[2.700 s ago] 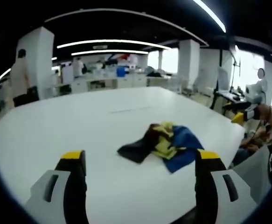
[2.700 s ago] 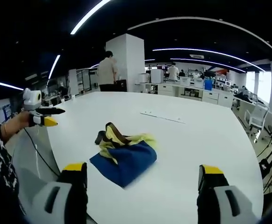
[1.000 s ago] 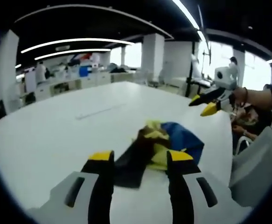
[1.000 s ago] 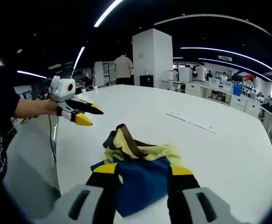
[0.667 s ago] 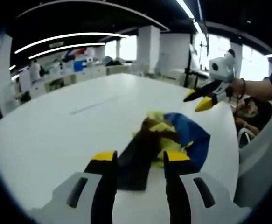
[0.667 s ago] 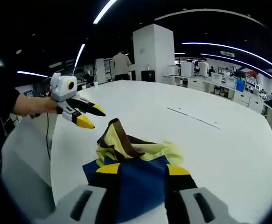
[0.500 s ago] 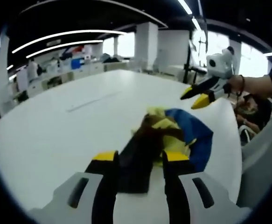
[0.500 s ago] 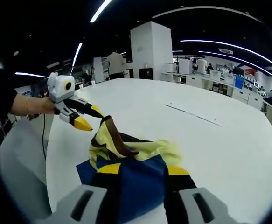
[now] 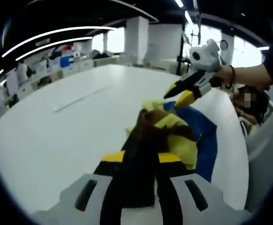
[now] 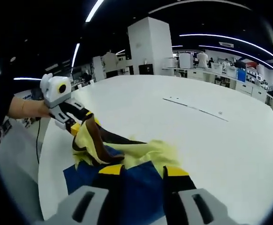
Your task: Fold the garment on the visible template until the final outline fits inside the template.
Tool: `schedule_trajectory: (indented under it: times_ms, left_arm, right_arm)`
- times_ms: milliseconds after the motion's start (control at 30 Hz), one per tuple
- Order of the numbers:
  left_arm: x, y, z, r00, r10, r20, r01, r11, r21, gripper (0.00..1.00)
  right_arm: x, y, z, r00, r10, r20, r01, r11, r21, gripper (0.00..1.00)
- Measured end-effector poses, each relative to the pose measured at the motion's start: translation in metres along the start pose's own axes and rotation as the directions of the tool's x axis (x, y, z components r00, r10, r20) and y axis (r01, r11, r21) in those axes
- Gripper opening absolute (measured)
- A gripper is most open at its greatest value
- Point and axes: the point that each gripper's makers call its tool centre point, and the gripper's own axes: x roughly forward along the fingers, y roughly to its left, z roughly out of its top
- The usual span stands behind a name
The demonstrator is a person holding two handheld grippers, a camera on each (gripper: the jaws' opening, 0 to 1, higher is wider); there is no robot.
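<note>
Both claws now closer, left claw point(image 9: 141, 157) gripping garment point(image 9: 185, 136), right claw point(image 10: 140, 169) narrow over it

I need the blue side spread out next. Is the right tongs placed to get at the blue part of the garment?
Probably yes: the right tongs have their jaws on either side of the blue part of the garment, with nothing between.

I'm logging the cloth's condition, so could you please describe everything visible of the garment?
The garment is soft fabric in blue, pale yellow and dark brown, crumpled in a heap on the white table. The left claw grips its dark brown part; the right claw is closed on the blue part. Nothing is folded yet.
</note>
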Motion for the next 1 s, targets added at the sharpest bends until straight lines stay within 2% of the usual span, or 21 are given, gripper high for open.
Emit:
schedule_trajectory:
  times_ms: [100,333,533,733,1000]
  left_arm:
    - [0.004,-0.001,0.0,1.0,-0.012,0.007,0.012,1.0,-0.005,0.16]
    - [0.008,-0.001,-0.001,1.0,-0.019,0.017,0.02,0.999,-0.027,0.0]
    - [0.005,0.005,0.002,0.999,0.014,0.04,-0.011,0.998,-0.068,0.0]
    - [-0.006,0.009,0.007,0.997,0.03,0.073,-0.02,0.991,-0.135,0.0]
    - [-0.022,0.012,0.013,0.993,0.064,0.094,-0.049,0.987,-0.154,0.0]
  right_arm:
    - [0.006,-0.001,-0.002,1.0,0.007,-0.008,-0.007,1.0,0.003,0.27]
    - [0.012,-0.004,-0.003,1.0,0.0,-0.008,-0.001,1.0,-0.01,0.12]
    - [0.012,-0.004,-0.003,1.0,-0.005,-0.008,0.004,1.0,-0.029,0.0]
    - [0.003,-0.007,-0.003,0.999,-0.04,-0.024,0.04,0.999,-0.016,0.0]
    - [-0.019,-0.015,0.007,0.996,-0.091,0.005,0.091,0.996,-0.013,0.0]
